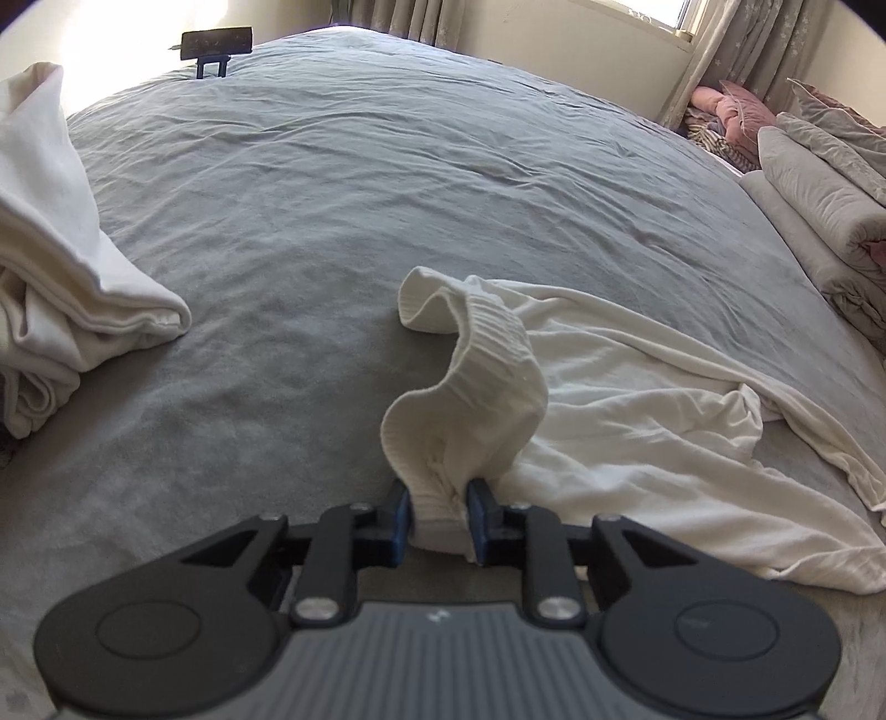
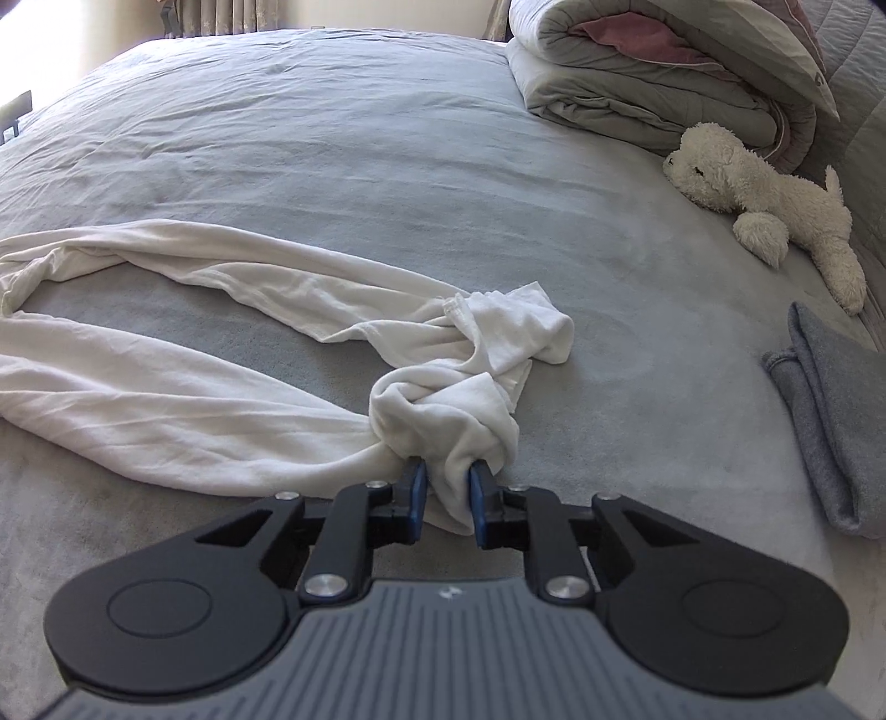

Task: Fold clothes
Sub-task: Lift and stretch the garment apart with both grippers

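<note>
A crumpled white garment (image 1: 653, 410) lies on the grey bedspread (image 1: 332, 210). In the left wrist view its ribbed hem stands up in a loop, and my left gripper (image 1: 440, 515) is shut on the near end of that ribbed band. In the right wrist view the same white garment (image 2: 166, 376) stretches away to the left as a long band, bunched into a knot of folds near the jaws. My right gripper (image 2: 447, 501) is shut on that bunched cloth, its blue pads pressing the fabric from both sides.
A pile of folded white clothes (image 1: 61, 266) sits at the left. Rolled grey and pink bedding (image 2: 653, 72) lies at the head of the bed, with a cream plush toy (image 2: 769, 205) and a folded grey cloth (image 2: 830, 421) at the right. A small dark stand (image 1: 216, 47) is at the far edge.
</note>
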Action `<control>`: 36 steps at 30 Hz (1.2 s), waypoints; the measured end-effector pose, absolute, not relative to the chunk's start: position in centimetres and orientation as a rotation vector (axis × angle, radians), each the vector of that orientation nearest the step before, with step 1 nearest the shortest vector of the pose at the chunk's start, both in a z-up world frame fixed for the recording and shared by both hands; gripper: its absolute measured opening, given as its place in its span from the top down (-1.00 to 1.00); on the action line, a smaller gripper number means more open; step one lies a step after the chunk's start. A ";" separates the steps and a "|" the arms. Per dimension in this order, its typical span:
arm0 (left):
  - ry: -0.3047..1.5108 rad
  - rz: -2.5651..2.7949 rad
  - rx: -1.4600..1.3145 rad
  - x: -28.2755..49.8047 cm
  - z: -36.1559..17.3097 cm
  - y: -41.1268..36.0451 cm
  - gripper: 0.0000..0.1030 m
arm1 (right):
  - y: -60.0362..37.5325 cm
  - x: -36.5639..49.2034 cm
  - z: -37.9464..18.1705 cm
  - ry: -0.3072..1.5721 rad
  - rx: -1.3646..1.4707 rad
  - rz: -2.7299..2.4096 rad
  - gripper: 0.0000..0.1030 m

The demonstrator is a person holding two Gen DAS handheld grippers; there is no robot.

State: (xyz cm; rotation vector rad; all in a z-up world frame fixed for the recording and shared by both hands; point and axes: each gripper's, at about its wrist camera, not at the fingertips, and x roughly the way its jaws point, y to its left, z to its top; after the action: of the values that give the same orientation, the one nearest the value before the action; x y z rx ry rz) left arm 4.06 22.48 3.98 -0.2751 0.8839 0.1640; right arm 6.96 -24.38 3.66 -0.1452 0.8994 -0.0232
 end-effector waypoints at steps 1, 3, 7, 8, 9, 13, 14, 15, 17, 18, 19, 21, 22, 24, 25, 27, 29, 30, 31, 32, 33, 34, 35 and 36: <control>0.874 0.168 -0.264 4.0 4.2 22.4 0.69 | -24.5 6.9 3.9 0.886 -0.137 -0.030 0.82; 0.839 0.187 -0.215 3.8 4.8 22.0 0.84 | -24.9 6.7 4.8 0.838 -0.104 -0.047 0.89; 0.739 0.180 -0.134 3.0 7.2 21.0 0.93 | -25.5 6.1 7.2 0.722 -0.045 -0.068 0.93; 0.711 0.165 -0.128 2.7 8.0 20.7 0.93 | -25.6 5.9 7.7 0.697 -0.030 -0.069 0.93; 0.691 0.153 -0.125 2.5 8.6 20.6 0.93 | -25.7 5.7 8.2 0.674 -0.016 -0.073 0.94; 0.661 0.118 -0.185 1.8 10.1 21.2 0.94 | -26.6 4.8 9.8 0.596 0.056 -0.103 0.94; 0.657 0.120 -0.201 1.7 10.3 21.6 0.94 | -27.1 4.5 10.2 0.575 0.091 -0.109 0.94; 0.652 0.121 -0.218 1.5 10.5 22.1 0.94 | -27.6 4.2 10.7 0.552 0.130 -0.113 0.94; 0.649 0.125 -0.254 1.2 10.7 22.9 0.94 | -28.5 3.5 11.6 0.517 0.191 -0.125 0.94; 0.650 0.127 -0.274 1.1 10.7 23.4 0.94 | -28.8 3.1 11.9 0.503 0.211 -0.132 0.94; 0.651 0.131 -0.301 1.0 10.6 24.1 0.94 | -29.1 2.5 12.2 0.488 0.232 -0.136 0.94; 0.650 0.139 -0.322 0.6 10.6 24.7 0.95 | -29.7 1.5 12.8 0.460 0.272 -0.144 0.94; 0.650 0.139 -0.326 0.4 10.6 24.9 0.95 | -30.1 0.9 13.0 0.446 0.292 -0.148 0.94; 0.644 0.124 -0.357 -0.3 10.9 25.5 0.95 | -30.6 -0.3 13.6 0.415 0.335 -0.147 0.94; 0.639 0.115 -0.374 -0.7 11.1 25.8 0.95 | -30.6 -1.2 14.1 0.400 0.350 -0.138 0.94; 0.622 0.103 -0.389 -1.8 11.6 26.3 0.95 | -30.7 -2.8 14.9 0.371 0.380 -0.120 0.94; 0.609 0.095 -0.388 -2.9 12.0 26.6 0.96 | -30.3 -4.5 15.3 0.363 0.390 -0.115 0.94; 0.609 0.092 -0.387 -3.4 11.9 26.8 0.97 | -30.2 -5.4 15.1 0.371 0.399 -0.116 0.94; 0.615 0.089 -0.391 -3.9 11.8 27.1 0.98 | -30.1 -6.3 14.9 0.378 0.407 -0.118 0.94; 0.620 0.087 -0.395 -4.3 11.7 27.4 1.00 | -30.0 -7.1 14.7 0.385 0.415 -0.119 0.94; 0.621 0.092 -0.394 -4.7 11.6 27.6 1.00 | -30.0 -7.6 14.3 0.397 0.418 -0.122 0.94; 0.621 0.105 -0.387 -5.1 11.4 28.0 1.00 | -29.9 -8.1 13.8 0.415 0.417 -0.137 0.94; 0.618 0.119 -0.382 -5.5 11.4 28.4 1.00 | -29.9 -8.5 13.3 0.435 0.418 -0.150 0.94; 0.616 0.130 -0.383 -5.8 11.2 28.9 1.00 | -30.0 -8.7 12.8 0.457 0.424 -0.152 0.94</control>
State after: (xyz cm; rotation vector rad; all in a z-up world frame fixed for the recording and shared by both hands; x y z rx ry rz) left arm -5.76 28.94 11.25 -0.3825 0.6163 0.1298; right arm -8.67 -29.96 12.77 0.4238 0.4573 -0.1523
